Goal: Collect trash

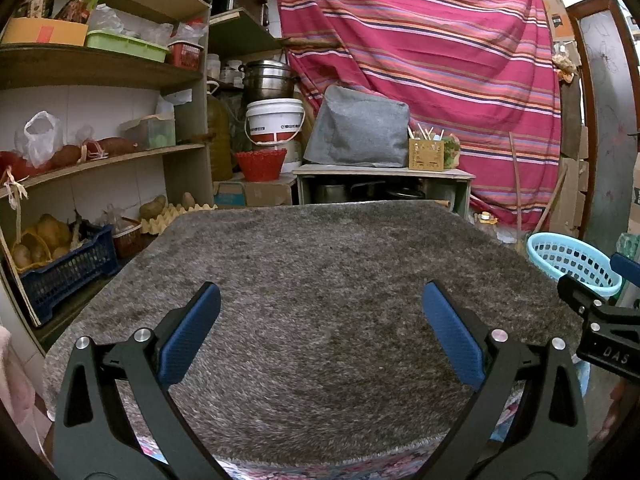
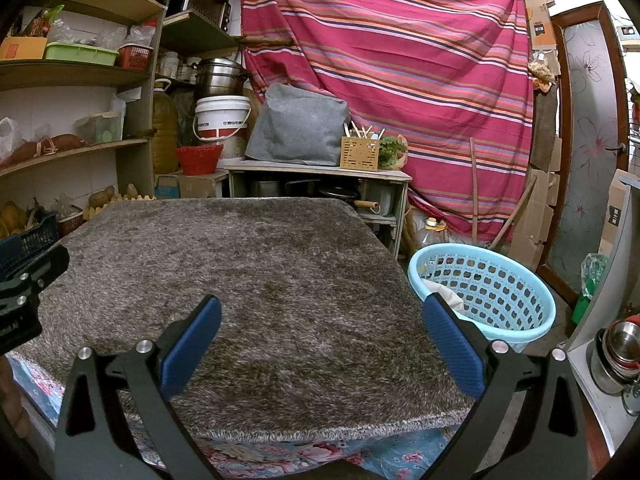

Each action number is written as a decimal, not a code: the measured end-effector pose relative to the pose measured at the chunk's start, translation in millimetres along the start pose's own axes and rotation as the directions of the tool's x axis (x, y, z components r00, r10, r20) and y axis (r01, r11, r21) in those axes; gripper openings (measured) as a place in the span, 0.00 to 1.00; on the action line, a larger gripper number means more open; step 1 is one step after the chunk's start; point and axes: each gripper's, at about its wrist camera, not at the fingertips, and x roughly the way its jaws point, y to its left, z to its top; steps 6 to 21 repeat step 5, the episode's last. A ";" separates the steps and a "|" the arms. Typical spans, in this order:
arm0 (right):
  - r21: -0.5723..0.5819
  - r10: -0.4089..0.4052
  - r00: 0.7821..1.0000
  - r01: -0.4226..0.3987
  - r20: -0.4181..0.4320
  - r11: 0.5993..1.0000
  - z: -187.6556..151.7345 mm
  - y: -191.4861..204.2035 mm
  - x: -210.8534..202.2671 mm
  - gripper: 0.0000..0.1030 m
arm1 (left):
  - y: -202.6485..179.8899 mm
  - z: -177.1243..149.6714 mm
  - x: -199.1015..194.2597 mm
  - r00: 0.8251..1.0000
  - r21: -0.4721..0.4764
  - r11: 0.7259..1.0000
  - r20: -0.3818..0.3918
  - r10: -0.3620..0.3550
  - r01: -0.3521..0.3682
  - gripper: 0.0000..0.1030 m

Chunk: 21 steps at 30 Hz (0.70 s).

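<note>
Hovering over a grey shaggy rug (image 1: 320, 280) that covers the table, the left gripper (image 1: 320, 320) has its blue-padded jaws spread wide with nothing between them. Beside it the right gripper (image 2: 320, 328) is the same, jaws parted and empty above the rug's near right corner. No loose trash shows on the rug itself.

Standing on the floor just off the table's right edge is a light blue perforated basket (image 2: 520, 320); a crumpled whitish piece (image 2: 444, 294) lies inside it against the near wall, partly hidden by the right gripper's finger. What else it holds cannot be told.

Behind the table a low bench carries a grey fabric cover (image 2: 298, 128) and a small bamboo holder (image 2: 359, 154) filled with sticks or utensils. To its left a red basket (image 2: 199, 159) sits on a cardboard box, with a white bucket (image 2: 222, 118) behind it and steel pots (image 2: 219, 76) stacked above. On the shelves at left, a dark blue crate (image 1: 64, 268) holds brownish tubers, and a green tray (image 1: 126, 45) sits by a small red basket (image 1: 185, 54), contents unclear
</note>
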 end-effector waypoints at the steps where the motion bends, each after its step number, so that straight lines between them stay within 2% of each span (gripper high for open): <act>1: -0.001 0.000 1.000 0.000 0.000 1.000 0.1 0.1 -0.1 0.96 | 0.4 0.7 -0.1 1.000 0.000 1.000 -0.001 0.000 0.000 0.95; 21: -0.002 0.000 1.000 0.000 -0.001 1.000 0.0 -0.2 0.2 0.96 | -0.3 0.6 0.2 1.000 0.001 1.000 -0.003 0.004 -0.004 0.95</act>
